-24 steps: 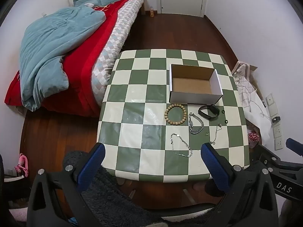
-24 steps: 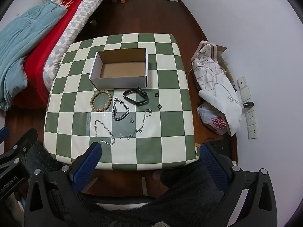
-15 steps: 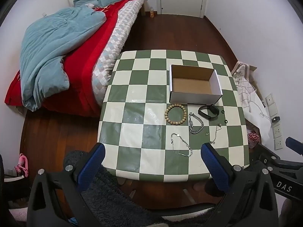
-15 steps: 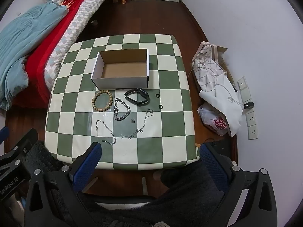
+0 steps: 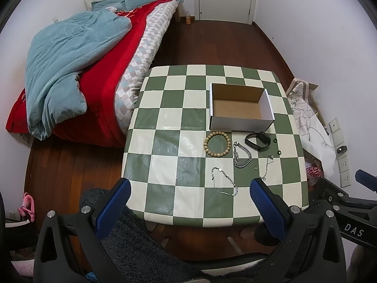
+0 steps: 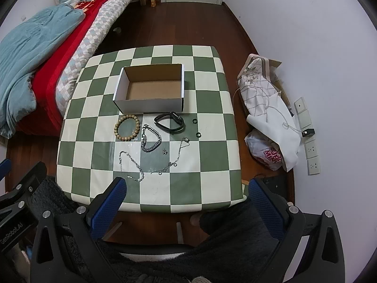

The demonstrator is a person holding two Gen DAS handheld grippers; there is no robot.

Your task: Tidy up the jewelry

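On the green-and-white checkered table (image 5: 165, 146) (image 6: 212, 103) stands an open, empty cardboard box (image 5: 240, 106) (image 6: 150, 89). In front of it lie a wooden bead bracelet (image 5: 217, 143) (image 6: 127, 127), a black wristband (image 5: 258, 140) (image 6: 170, 121), a thick silver chain bracelet (image 5: 242, 155) (image 6: 150, 138), two thin silver chains (image 5: 223, 181) (image 6: 132, 165) (image 6: 174, 159) and two small black rings (image 6: 194, 121) (image 6: 198, 135). My left gripper (image 5: 188, 202) and right gripper (image 6: 186, 200) are both open and empty, held high above the table's near edge.
A bed with a red cover and a blue duvet (image 5: 70, 66) stands left of the table. Bags and white cloth (image 6: 268, 122) lie on the floor to the right by the wall sockets. A dark fluffy garment (image 5: 141, 247) lies below the grippers.
Both views have shifted slightly; the table and jewelry sit a little lower in the frames. Nothing on the table has moved.
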